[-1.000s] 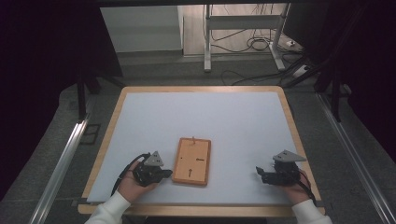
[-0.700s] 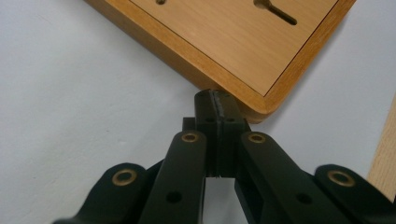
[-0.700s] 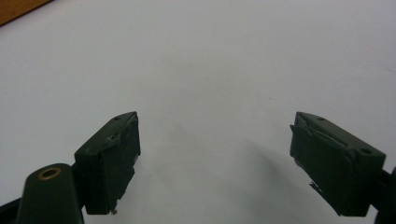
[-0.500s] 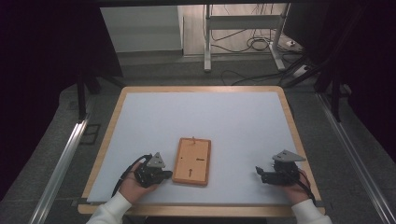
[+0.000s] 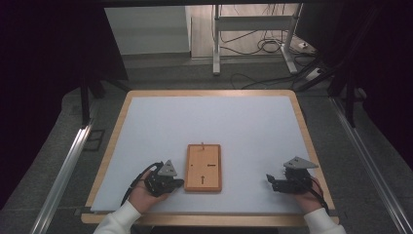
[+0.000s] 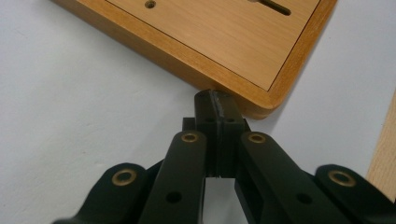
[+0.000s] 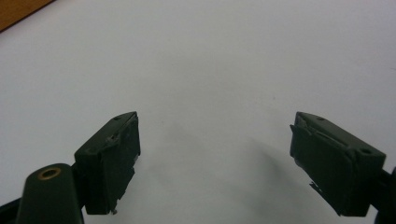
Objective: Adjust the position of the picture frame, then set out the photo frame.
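Observation:
A flat wooden board (image 5: 203, 167) with slots, small holes and one upright peg at its far edge lies on the white table top (image 5: 214, 122) near the front. My left gripper (image 5: 178, 183) rests on the table just left of the board, jaws shut with nothing between them. In the left gripper view its closed tips (image 6: 215, 100) touch or nearly touch the board's rounded corner (image 6: 261, 100). My right gripper (image 5: 269, 179) lies near the front right, apart from the board. Its fingers (image 7: 109, 161) stand wide apart over bare white surface, open and empty.
The table has a wooden rim (image 5: 311, 146). Metal rails (image 5: 63, 170) run along both sides on the floor. A metal stand (image 5: 253, 29) and loose cables (image 5: 263, 46) lie beyond the far edge. A person's hands and white sleeves (image 5: 117, 222) enter from the bottom.

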A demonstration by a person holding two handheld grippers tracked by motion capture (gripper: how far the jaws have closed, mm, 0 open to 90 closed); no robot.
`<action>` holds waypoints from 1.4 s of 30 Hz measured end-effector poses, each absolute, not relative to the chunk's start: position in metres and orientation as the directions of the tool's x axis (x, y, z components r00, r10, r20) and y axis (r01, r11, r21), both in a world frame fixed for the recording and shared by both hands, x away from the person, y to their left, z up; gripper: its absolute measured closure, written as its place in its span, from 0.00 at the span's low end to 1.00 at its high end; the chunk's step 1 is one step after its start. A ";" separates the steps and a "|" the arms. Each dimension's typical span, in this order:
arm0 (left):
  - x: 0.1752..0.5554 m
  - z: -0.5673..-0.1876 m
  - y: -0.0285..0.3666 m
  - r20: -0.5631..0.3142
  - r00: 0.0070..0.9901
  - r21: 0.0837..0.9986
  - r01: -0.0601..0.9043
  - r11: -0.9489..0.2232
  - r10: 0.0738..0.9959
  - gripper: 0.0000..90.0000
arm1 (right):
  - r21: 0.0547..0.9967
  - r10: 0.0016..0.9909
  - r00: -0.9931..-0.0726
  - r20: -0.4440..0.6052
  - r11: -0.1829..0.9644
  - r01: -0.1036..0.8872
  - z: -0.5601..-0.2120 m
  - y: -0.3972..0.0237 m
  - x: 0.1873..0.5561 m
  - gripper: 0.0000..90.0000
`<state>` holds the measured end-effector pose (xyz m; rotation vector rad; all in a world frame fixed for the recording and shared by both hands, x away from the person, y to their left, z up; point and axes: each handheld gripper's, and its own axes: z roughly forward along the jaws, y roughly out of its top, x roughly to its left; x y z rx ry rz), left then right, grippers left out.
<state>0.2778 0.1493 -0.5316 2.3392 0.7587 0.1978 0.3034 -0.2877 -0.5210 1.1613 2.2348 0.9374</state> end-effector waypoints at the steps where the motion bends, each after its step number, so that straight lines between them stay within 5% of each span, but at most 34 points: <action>1: 0.278 -0.532 0.149 -0.057 0.820 0.636 0.469 -0.612 0.569 1.00 | 0.740 0.836 -0.544 -0.079 0.414 0.530 -0.521 -0.288 0.303 0.18; 14: 0.281 -0.522 0.168 -0.041 0.777 0.713 0.463 -0.527 0.628 0.98 | 0.754 0.834 -0.547 -0.077 0.407 0.516 -0.518 -0.288 0.302 0.18; 24: 0.283 -0.518 0.181 0.006 0.669 0.785 0.457 -0.419 0.743 0.41 | 0.756 0.825 -0.559 -0.083 0.418 0.504 -0.516 -0.278 0.309 0.18; 42: 0.306 -0.515 0.177 -0.026 0.698 0.810 0.435 -0.394 0.716 0.33 | 0.779 0.810 -0.578 -0.097 0.423 0.463 -0.511 -0.272 0.311 0.18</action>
